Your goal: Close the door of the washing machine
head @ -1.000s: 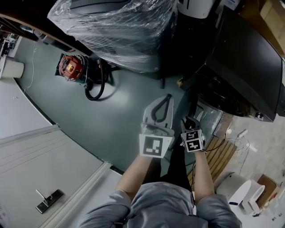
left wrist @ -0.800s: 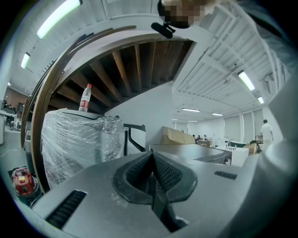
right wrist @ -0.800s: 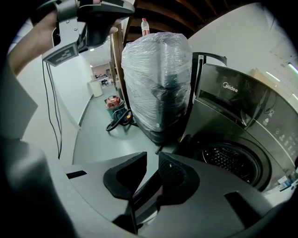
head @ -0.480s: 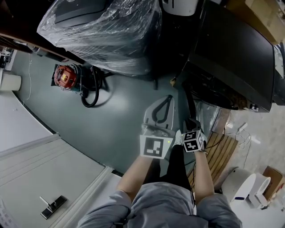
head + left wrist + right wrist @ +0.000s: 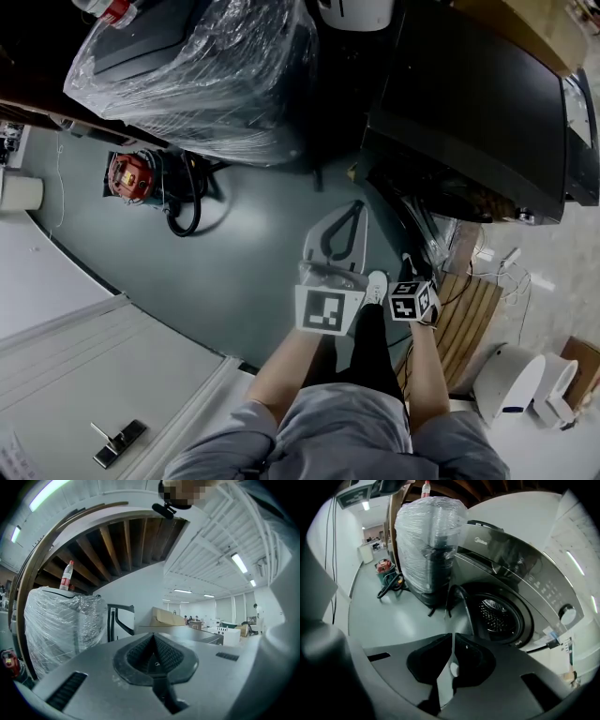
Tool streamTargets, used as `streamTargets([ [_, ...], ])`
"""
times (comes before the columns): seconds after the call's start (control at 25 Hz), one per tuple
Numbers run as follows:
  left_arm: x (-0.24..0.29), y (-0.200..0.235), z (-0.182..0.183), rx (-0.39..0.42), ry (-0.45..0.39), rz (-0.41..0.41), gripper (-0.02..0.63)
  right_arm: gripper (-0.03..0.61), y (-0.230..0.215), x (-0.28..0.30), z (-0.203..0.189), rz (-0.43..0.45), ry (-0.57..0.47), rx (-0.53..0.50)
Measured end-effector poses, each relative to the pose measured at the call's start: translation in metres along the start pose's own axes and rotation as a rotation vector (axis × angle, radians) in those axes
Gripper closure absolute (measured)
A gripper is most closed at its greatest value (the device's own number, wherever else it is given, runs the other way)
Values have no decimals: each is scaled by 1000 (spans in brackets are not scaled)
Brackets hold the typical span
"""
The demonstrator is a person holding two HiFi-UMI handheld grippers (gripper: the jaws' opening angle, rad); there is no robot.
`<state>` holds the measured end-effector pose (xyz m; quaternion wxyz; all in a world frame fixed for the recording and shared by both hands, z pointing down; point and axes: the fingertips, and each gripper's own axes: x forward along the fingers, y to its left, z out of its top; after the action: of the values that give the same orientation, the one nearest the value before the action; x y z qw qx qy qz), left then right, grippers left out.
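While drum mouth (image 5: 499,616) gapes, door (image 5: 465,609) stands upright, swung outward left.

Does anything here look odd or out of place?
The dark grey front-loading washing machine has its round door swung open, baring the metal drum. A plastic bottle with a red label also stands atop the plastic-wrapped appliance.

Dark washer (image 5: 520,573), door (image 5: 465,609) open
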<state>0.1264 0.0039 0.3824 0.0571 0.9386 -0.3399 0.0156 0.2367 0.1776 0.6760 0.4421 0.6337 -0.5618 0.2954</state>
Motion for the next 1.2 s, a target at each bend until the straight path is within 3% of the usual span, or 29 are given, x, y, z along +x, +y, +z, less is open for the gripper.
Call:
streamTargets([
  [0.28, 18, -23, -1, -12, 6, -22, 615, 565, -58, 5, -36, -77, 9, 133],
  [0.64, 42, -48, -6, 1, 17, -46, 615, 565, -102, 14, -30, -121, -76, 253],
  [1.2, 78, -71, -8, -5, 29, -37, 615, 565, -145, 34, -16, -90, -149, 319],
])
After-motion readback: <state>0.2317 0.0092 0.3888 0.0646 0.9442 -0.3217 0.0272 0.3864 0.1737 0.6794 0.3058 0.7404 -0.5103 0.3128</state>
